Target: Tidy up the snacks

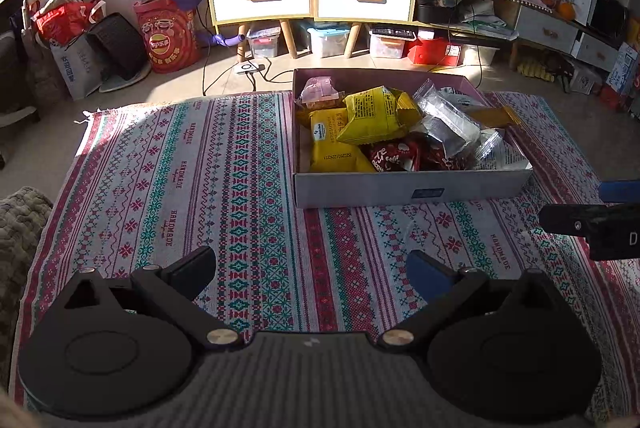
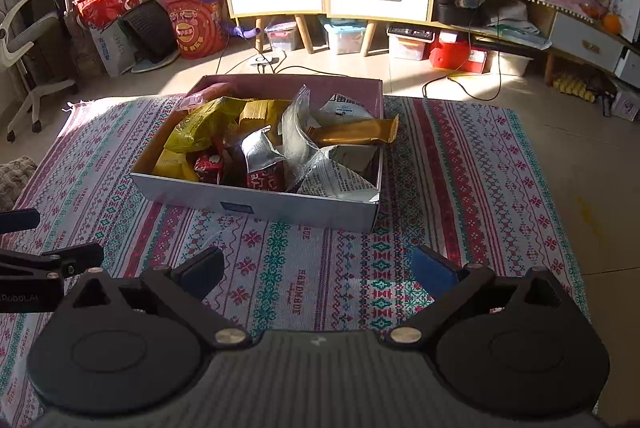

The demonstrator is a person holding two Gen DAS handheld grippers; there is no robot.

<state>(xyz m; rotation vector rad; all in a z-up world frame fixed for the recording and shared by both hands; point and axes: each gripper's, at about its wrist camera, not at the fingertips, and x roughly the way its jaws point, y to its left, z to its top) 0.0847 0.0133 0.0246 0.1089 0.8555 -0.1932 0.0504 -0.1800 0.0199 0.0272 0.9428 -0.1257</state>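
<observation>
A: Left wrist view: left gripper [image 1: 312,270] spread wide, nothing btwn fingers; snack packets [image 1: 374,120] sit piled in cardboard box [image 1: 400,188] on patterned rug [image 1: 180,168].

B: Right gripper [image 2: 316,268] also released, empty, near box front. Prob. snacks are all in, w/ none loose on rug.

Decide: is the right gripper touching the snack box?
Apart. The right wrist view shows bare patterned cloth between the open right gripper and the snack box.

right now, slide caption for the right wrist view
Open right hand-held gripper above patterned woven cloth, facing shallow cardboard box of snack packets.
</observation>
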